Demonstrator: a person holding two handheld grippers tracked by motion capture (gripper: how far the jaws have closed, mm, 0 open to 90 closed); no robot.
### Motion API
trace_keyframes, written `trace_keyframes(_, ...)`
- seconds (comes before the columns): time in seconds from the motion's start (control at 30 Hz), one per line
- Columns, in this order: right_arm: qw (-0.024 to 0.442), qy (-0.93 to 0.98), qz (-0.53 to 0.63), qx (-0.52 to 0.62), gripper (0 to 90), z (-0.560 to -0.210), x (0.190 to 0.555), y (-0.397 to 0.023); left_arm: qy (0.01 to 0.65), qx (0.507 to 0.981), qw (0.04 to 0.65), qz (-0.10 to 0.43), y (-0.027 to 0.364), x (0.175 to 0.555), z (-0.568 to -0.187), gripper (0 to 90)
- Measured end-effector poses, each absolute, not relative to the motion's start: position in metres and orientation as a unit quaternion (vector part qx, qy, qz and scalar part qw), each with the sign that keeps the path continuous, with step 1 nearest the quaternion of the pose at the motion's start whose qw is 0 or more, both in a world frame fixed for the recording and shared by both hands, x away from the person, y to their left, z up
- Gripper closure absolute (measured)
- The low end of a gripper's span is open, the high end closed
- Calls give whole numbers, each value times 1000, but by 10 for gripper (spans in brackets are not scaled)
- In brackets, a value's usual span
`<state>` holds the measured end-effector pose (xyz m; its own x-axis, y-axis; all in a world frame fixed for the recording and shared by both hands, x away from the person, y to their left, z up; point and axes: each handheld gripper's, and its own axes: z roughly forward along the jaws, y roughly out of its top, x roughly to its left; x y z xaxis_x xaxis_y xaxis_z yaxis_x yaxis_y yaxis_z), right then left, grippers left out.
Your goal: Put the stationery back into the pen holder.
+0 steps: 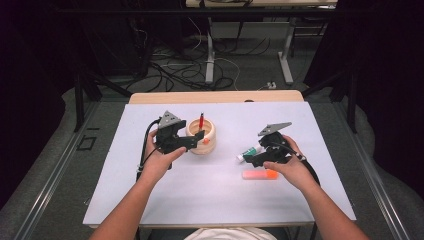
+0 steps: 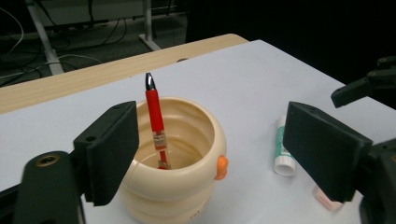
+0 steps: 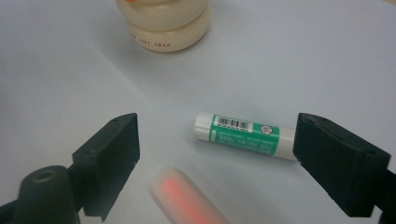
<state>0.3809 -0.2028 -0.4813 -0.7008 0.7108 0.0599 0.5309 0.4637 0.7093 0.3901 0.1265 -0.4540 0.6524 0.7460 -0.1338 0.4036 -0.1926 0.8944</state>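
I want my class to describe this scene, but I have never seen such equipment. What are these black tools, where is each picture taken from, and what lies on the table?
A person holds a hand tool with two black jaws in each hand: the left gripper and the right gripper. One camera looks down from above; one rides on each tool.

On the white table stands a cream cup with a red pen upright inside. A green glue stick and a pink marker lie flat. Both tools are open and hold nothing.

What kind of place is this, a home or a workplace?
Probably a lab or workshop: a white table set up for recording, loose cables on the floor behind, and metal desk legs farther back.
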Motion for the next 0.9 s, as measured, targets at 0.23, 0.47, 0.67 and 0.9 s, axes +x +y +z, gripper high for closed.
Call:
trace_keyframes(0.23, 136, 846, 362, 366, 151, -483, 383, -206, 378, 756, 510, 159, 129, 381, -456, 108)
trace_keyframes(0.47, 146, 846, 355, 371, 151, -483, 385, -214, 373, 765, 507, 136, 128, 376, -460, 19)
trace_keyframes(0.67, 157, 838, 361, 379, 150, -480, 385, -226, 359, 779, 496, 133, 118, 373, -463, 2)
trace_keyframes(0.9, 169, 828, 367, 389, 125, -475, 380, -240, 345, 793, 481, 144, 101, 372, -461, 49)
